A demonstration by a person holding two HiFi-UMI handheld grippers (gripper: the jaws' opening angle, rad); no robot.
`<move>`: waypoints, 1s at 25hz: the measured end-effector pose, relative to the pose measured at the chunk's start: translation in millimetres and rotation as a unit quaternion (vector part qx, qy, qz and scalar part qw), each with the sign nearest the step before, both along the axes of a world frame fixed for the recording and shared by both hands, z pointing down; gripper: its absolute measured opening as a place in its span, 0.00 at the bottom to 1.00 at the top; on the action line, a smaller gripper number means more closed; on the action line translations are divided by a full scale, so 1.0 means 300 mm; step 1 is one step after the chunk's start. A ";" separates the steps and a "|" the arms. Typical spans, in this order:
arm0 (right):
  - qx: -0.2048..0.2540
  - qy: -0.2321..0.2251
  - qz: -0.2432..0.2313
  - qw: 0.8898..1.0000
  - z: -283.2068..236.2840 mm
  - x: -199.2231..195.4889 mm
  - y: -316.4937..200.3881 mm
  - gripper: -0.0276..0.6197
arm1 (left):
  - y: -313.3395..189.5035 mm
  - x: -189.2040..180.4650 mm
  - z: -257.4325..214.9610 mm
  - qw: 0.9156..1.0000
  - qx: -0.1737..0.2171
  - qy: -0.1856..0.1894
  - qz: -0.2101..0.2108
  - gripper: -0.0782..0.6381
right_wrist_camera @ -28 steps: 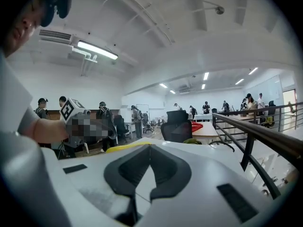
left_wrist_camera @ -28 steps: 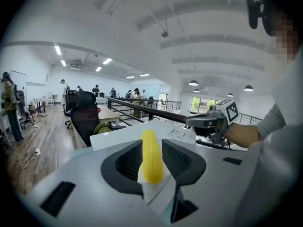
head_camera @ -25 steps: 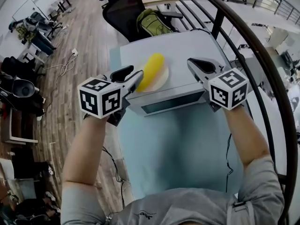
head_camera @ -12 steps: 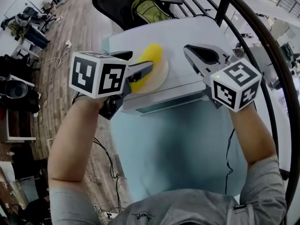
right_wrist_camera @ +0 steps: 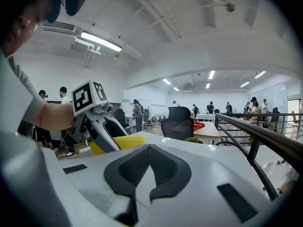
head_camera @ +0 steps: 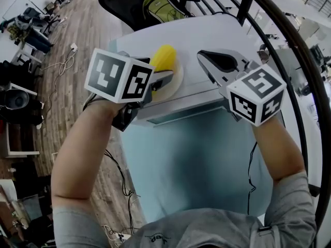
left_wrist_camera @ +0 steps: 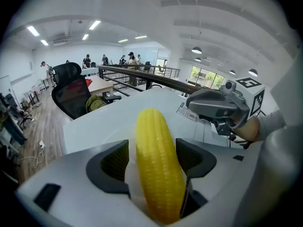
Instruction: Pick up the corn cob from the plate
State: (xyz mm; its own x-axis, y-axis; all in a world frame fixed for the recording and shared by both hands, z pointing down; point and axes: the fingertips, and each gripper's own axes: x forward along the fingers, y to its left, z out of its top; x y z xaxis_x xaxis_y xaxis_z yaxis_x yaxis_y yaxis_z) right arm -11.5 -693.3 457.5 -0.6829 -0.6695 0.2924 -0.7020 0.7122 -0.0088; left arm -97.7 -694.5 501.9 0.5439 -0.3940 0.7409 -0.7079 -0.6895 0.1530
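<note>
A yellow corn cob [head_camera: 164, 58] lies on a pale round plate [head_camera: 177, 80] on the white table top [head_camera: 212, 32]. My left gripper [head_camera: 155, 71] tips down over the cob's near end. In the left gripper view the cob [left_wrist_camera: 158, 164] runs lengthwise between the two dark pads [left_wrist_camera: 116, 161]; the jaws have just been opening and stand wide, with a strip of plate showing beside the left pad. My right gripper [head_camera: 207, 61] hovers to the right of the plate with its jaws together and nothing in them. From the right gripper view, the cob [right_wrist_camera: 124, 141] peeks out behind the left gripper [right_wrist_camera: 102, 126].
A black office chair with a green backpack [head_camera: 160, 4] stands behind the table. A dark curved railing [head_camera: 289, 45] runs along the right side. Wooden floor with cables [head_camera: 72, 50] lies to the left. A lower light-blue surface [head_camera: 196, 159] is in front of me.
My left gripper has moved forward and tipped down onto the cob, and its jaws have spread from partly closed to wide around it. The right gripper has stayed nearly in place.
</note>
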 end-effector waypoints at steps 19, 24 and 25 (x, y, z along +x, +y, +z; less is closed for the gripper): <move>0.002 0.008 0.010 1.000 -0.004 0.054 0.027 0.07 | -0.023 0.008 0.003 0.999 0.034 -0.002 -0.004 0.48; 0.005 0.012 0.016 1.000 -0.019 0.066 0.034 0.07 | -0.025 -0.006 -0.045 0.998 0.051 0.021 -0.009 0.48; 0.009 0.013 0.018 1.000 -0.024 0.075 0.028 0.07 | -0.031 -0.005 -0.062 0.998 0.059 0.028 -0.011 0.48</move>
State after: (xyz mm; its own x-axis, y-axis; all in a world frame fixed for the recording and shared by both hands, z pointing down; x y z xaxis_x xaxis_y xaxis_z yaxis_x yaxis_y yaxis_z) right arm 10.9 -684.8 450.4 -0.6501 -0.6990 0.2979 -0.7274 0.6859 0.0221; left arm -99.2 -703.9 483.2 0.5729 -0.4887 0.6580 -0.7160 -0.6892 0.1115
